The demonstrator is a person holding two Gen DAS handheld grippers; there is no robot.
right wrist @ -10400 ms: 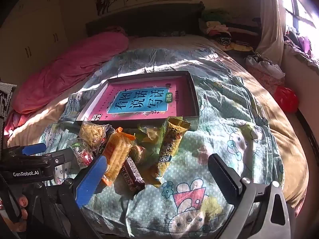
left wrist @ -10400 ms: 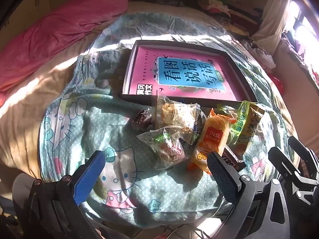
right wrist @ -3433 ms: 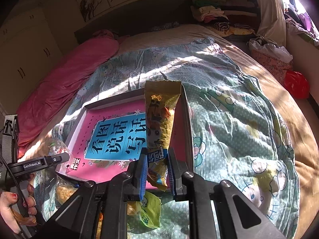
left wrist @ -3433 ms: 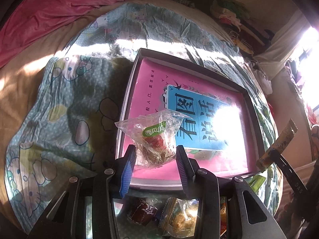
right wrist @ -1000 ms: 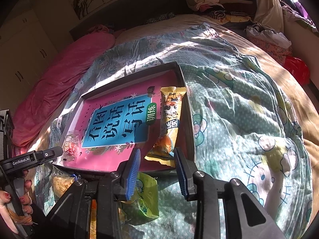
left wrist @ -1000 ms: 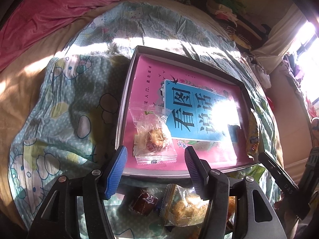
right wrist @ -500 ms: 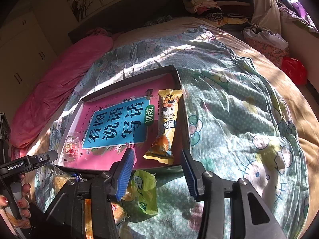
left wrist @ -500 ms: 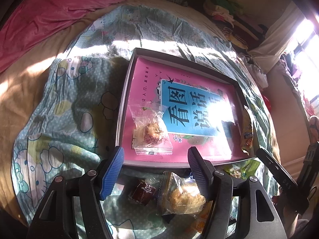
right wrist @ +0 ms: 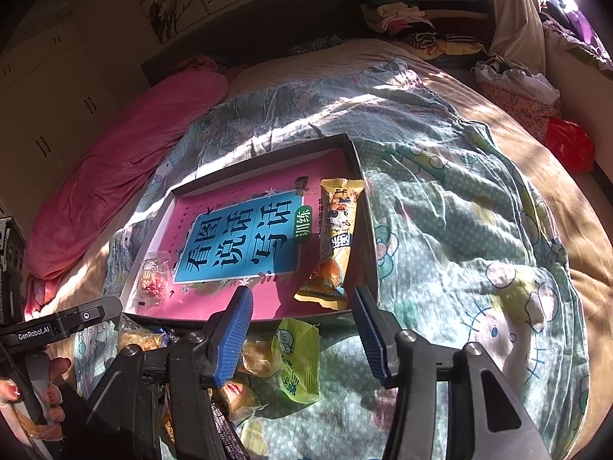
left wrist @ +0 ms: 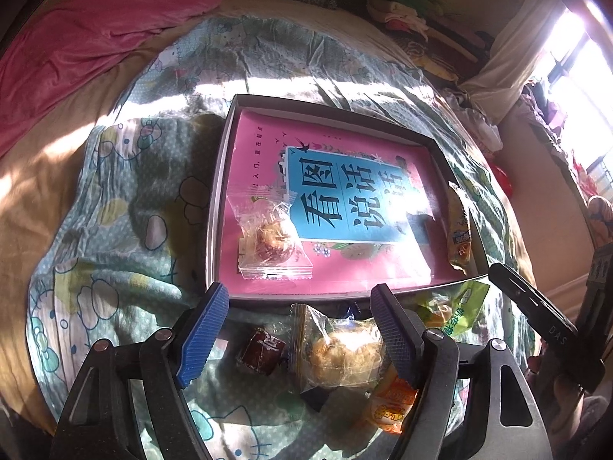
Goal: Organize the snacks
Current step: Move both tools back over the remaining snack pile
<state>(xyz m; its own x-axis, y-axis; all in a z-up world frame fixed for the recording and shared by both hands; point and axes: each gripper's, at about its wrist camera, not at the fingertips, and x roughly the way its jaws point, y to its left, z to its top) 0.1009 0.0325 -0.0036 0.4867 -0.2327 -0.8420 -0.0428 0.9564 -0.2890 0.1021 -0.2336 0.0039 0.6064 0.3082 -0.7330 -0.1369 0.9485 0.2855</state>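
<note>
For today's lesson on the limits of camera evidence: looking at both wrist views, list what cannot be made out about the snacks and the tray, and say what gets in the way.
- Left wrist view: sun glare washes out part of the book cover in the tray.
- Left wrist view: the orange packet is partly behind the left gripper finger.
- Right wrist view: the snack pile is hidden behind the right gripper.
- Right wrist view: the clear-wrapped pastry print is too small to read.
</note>
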